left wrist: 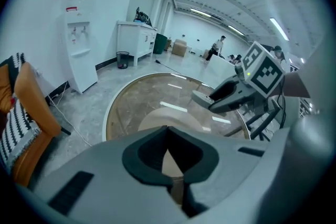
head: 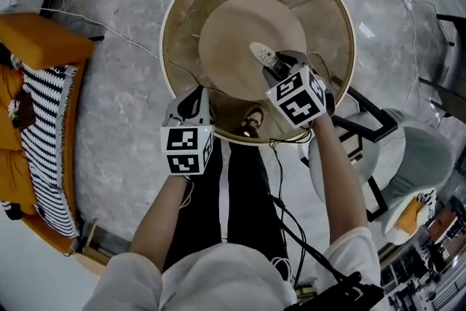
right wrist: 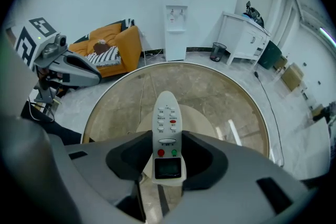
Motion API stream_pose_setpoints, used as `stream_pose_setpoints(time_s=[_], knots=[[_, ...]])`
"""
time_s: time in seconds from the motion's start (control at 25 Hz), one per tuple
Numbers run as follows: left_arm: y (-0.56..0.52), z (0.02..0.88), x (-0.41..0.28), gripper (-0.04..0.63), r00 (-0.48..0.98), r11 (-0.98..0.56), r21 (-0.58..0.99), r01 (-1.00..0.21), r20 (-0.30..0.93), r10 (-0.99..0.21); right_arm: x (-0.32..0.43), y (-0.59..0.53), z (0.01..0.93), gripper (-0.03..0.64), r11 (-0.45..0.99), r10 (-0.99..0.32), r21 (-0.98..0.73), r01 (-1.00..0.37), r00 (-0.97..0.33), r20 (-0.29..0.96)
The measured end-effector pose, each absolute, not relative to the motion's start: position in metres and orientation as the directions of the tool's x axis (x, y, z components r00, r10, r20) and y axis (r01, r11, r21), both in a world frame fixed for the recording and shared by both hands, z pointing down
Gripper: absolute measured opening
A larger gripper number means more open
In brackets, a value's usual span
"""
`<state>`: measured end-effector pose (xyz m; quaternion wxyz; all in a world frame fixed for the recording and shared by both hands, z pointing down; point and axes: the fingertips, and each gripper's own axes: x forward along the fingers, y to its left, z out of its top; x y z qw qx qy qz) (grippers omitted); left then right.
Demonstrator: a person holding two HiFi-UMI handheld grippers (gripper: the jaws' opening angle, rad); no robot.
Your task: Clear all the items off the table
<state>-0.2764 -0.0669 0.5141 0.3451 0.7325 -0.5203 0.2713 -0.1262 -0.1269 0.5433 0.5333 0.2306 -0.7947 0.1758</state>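
Firmly right gripper (right wrist: 167, 150) pinches remote (right wrist: 166, 113); left gripper (left wrist: 169, 162) closed, empty.

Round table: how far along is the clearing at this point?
Nearly done, it seems. The glass table shows no loose items on top. In hand: the right gripper is clamped on a white remote, held above the table. The left gripper is shut and empty. Left: putting the remote away.

Left gripper (head: 191, 97), jaws together, empty; right gripper (head: 277, 64) steeply downward, jaws tight on remote (right wrist: 168, 131).
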Motion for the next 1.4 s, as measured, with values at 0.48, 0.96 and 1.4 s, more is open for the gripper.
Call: stream_pose_setpoints(time_s=[0.48, 0.96, 1.4], knots=[[-0.041, 0.513, -0.187, 0.008, 0.487, -0.544, 0.215, -0.811, 0.764, -0.423, -0.052, -0.023, 0.523, 0.186, 0.549, -0.288, -0.117, -0.828, -0.319, 0.903], [0.036, 0.507, -0.039, 0.008, 0.63, -0.851, 0.203, -0.484, 0.756, -0.179, 0.062, 0.12, 0.53, 0.186, 0.1, -0.403, -0.179, -0.979, -0.204, 0.892], [0.114, 0.521, 0.051, 0.008, 0.632, -0.933, 0.213, -0.29, 0.775, -0.02, 0.148, 0.22, 0.545, 0.186, -0.187, -0.448, -0.191, -0.963, -0.09, 0.89]])
